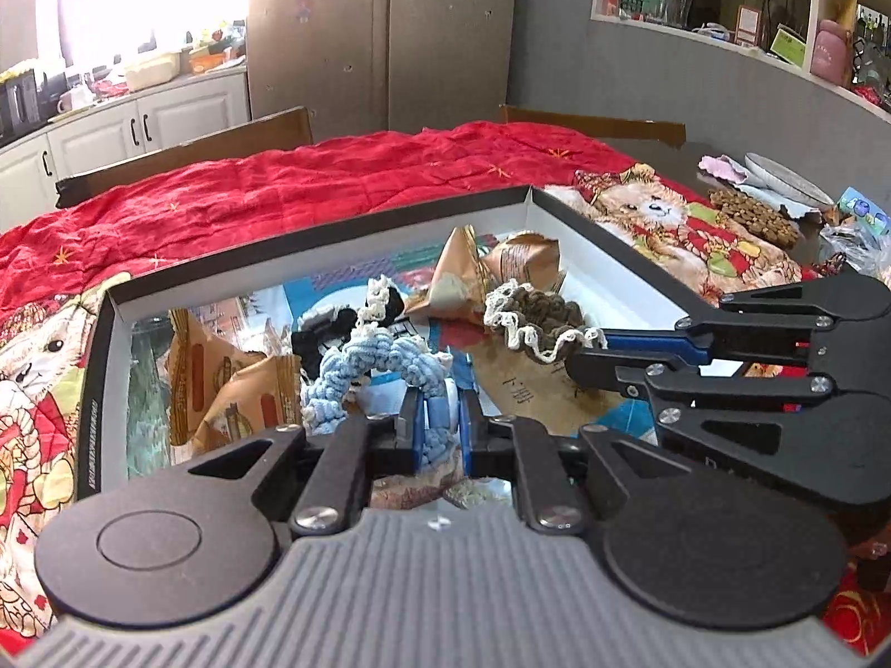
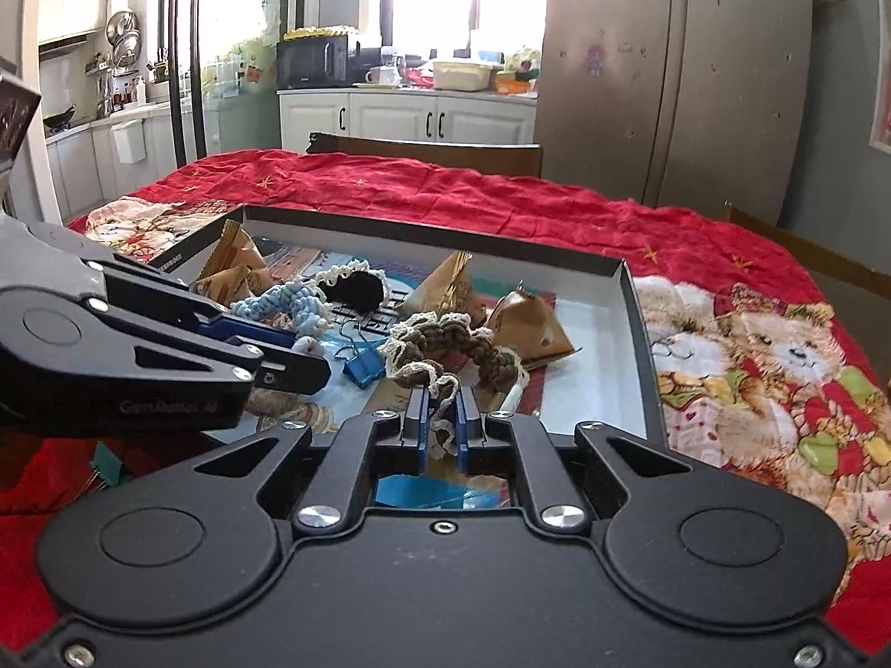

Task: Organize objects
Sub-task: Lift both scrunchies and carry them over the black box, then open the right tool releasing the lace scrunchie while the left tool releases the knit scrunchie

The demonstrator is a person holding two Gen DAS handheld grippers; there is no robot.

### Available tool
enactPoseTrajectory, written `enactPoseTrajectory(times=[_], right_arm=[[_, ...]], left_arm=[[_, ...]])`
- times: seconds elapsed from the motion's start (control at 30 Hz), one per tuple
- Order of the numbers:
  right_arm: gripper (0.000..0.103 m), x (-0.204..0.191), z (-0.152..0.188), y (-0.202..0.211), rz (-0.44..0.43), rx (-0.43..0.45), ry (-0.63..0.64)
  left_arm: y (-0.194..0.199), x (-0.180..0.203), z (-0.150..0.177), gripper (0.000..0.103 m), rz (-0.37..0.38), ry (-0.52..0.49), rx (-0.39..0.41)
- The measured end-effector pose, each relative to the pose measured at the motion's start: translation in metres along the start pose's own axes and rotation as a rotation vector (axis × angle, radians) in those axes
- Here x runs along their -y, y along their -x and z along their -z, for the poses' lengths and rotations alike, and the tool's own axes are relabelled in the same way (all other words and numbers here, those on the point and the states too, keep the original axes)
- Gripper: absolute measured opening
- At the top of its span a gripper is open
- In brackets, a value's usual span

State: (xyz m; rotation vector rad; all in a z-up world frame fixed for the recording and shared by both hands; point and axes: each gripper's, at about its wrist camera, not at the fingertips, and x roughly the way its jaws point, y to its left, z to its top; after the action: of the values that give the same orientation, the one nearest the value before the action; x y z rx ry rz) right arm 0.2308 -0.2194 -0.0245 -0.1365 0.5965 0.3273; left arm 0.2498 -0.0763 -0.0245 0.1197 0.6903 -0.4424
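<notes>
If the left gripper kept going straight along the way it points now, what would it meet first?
The left gripper is already shut on the blue crocheted scrunchie, so that loop leads. Beyond it, probably the black scrunchie lying in the shallow box, or the box floor just before it; depth is unclear.

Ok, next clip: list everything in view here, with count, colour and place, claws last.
box lid: one, black rim, white inside, on the quilt.
crocheted scrunchies: three; blue scrunchie, brown scrunchie, black scrunchie, all over the lid.
snack packets: several, tan, inside the lid.
binder clip: one, blue, in the lid.
quilt: one, red with bears, under the lid.
left claw: shut on the blue scrunchie.
right claw: shut on the brown scrunchie.
</notes>
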Motion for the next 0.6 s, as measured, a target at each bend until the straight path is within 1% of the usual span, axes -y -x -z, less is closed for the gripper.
enactPoseTrajectory(times=[0.13,0.3,0.47,0.6], right_arm=[[0.010,0.006,-0.002,-0.004,-0.027,-0.026,-0.041],[0.011,0.012,-0.006,-0.008,-0.039,-0.042,-0.078],[0.012,0.012,-0.006,-0.009,-0.055,-0.056,-0.084],[0.016,0.011,-0.005,-0.010,-0.060,-0.058,-0.085]], left_arm=[[-0.004,0.000,0.002,0.016,-0.005,-0.003,-0.014],[-0.006,0.001,0.003,0.016,-0.008,-0.009,-0.023],[-0.006,0.001,0.003,0.016,-0.008,-0.011,-0.023],[-0.006,0.001,0.003,0.017,-0.009,-0.011,-0.023]])
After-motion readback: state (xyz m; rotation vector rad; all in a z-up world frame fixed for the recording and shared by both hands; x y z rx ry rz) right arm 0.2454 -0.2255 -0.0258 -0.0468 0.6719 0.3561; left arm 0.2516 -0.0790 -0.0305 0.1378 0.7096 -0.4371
